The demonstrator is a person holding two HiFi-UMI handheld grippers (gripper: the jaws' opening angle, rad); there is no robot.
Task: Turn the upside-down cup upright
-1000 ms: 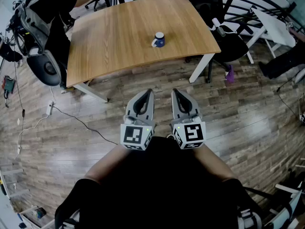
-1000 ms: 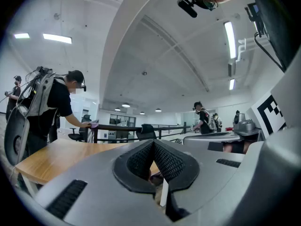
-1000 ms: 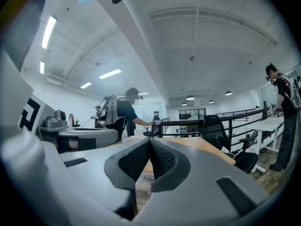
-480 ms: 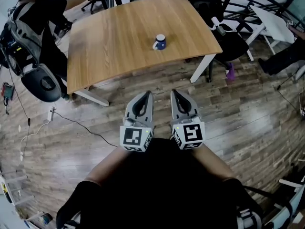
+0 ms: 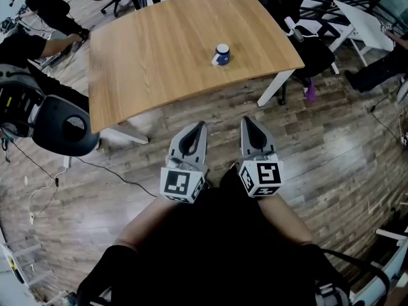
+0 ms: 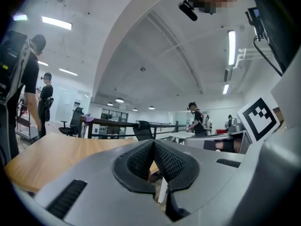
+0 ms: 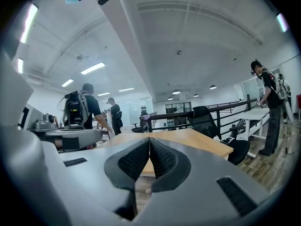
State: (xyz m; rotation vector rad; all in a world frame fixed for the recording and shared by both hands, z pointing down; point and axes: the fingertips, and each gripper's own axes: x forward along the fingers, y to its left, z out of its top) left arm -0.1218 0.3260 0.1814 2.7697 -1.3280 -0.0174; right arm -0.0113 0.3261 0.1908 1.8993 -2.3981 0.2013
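A small blue cup [image 5: 221, 55] with a white base on top stands upside down on the wooden table [image 5: 159, 50], near its front right part. My left gripper [image 5: 199, 125] and right gripper [image 5: 247, 120] are side by side over the wood floor, well short of the table, both shut with nothing between the jaws. In the left gripper view the shut jaws of the left gripper [image 6: 153, 143] point level at the table [image 6: 56, 152]. In the right gripper view the right gripper [image 7: 149, 139] is shut too, with the table's [image 7: 188, 138] edge ahead. The cup is hidden in both gripper views.
A black office chair [image 5: 60, 123] stands at the table's left front corner, and cables [image 5: 108, 171] run over the floor there. Another black chair [image 5: 315, 46] and a white table leg [image 5: 275, 88] are at the right. People stand at the far left [image 5: 38, 11].
Both grippers have moved forward toward the table. In the head view the table and cup now sit a little further right, and the chair at left looms larger.
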